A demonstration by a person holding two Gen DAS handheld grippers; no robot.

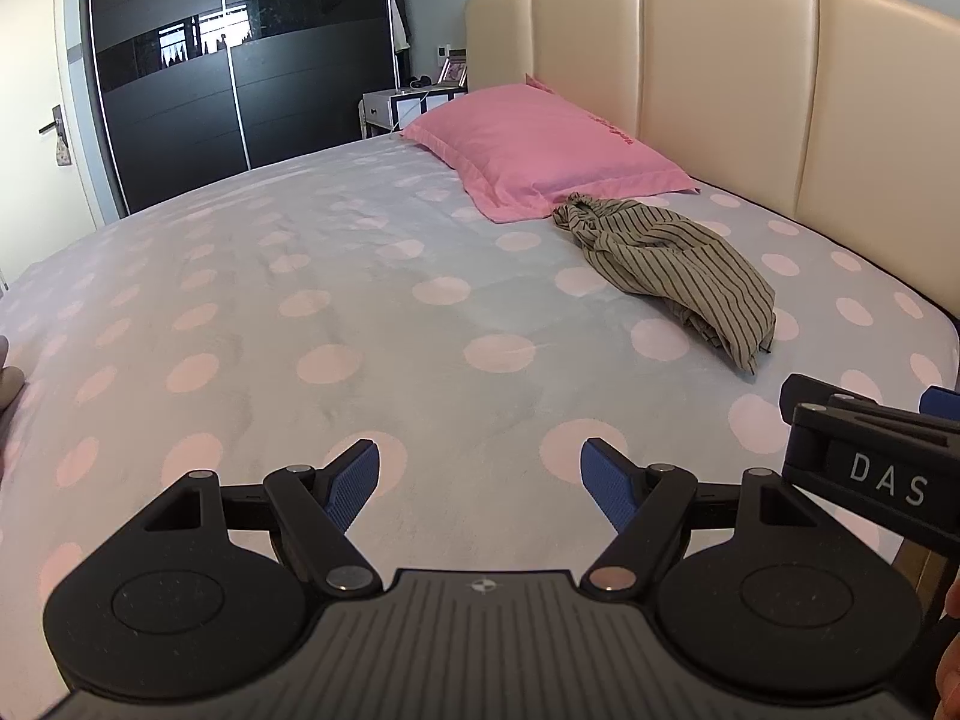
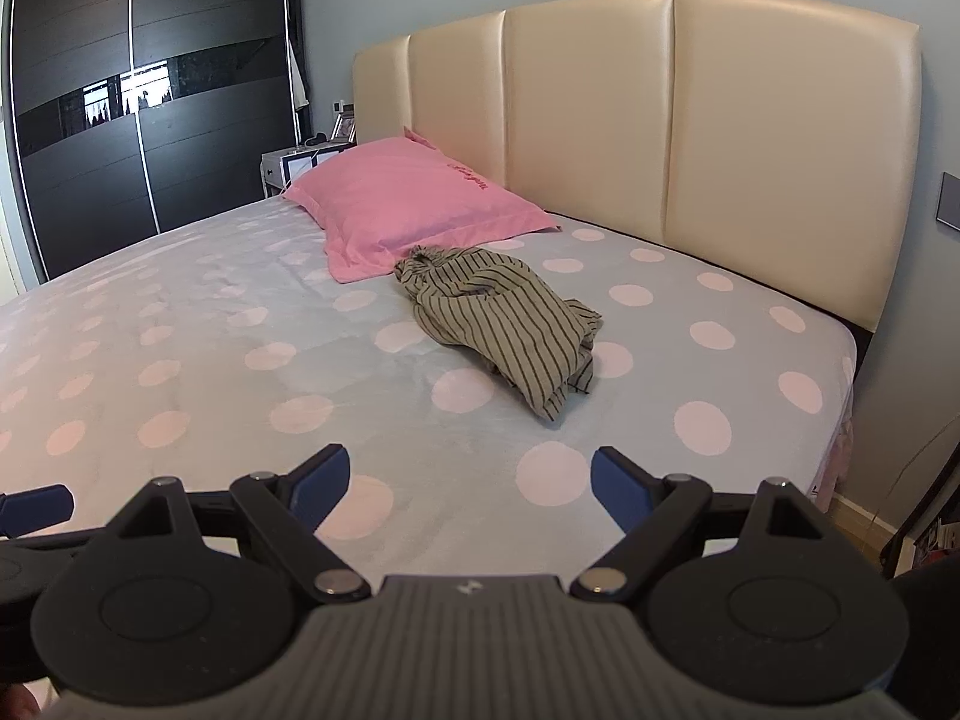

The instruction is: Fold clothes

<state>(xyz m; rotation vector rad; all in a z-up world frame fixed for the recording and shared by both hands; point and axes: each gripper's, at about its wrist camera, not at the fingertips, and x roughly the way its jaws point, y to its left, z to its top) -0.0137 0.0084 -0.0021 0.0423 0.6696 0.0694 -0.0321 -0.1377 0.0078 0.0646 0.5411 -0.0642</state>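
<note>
Striped garment (image 2: 504, 324) lay crumpled in a heap on the polka-dot bedsheet (image 2: 240, 372), one end touching the corner of the pink pillow (image 2: 414, 204), near the cream headboard (image 2: 660, 120). Not yet touched, not yet spread; folding judged not begun.

Likely trouble from here: grabbing the bunched middle instead of a hem or shoulder, and so lifting a tangle rather than a flat panel. Twisted end by the pillow looked knotted on itself, and could drag the pillow along if pulled carelessly. Thin fabric could also slip from the blue pads, or the soft sheet could be pinched along with it.

Left gripper (image 1: 480, 480) hovered low over the near part of the bed, fingers spread wide, nothing between them, pointed toward the garment but well apart from it. Right gripper (image 2: 471, 483) held just beside it at similar height, likewise spread wide and empty, aimed more squarely at the heap. Both level, neither touching the sheet as far as could be told.
</note>
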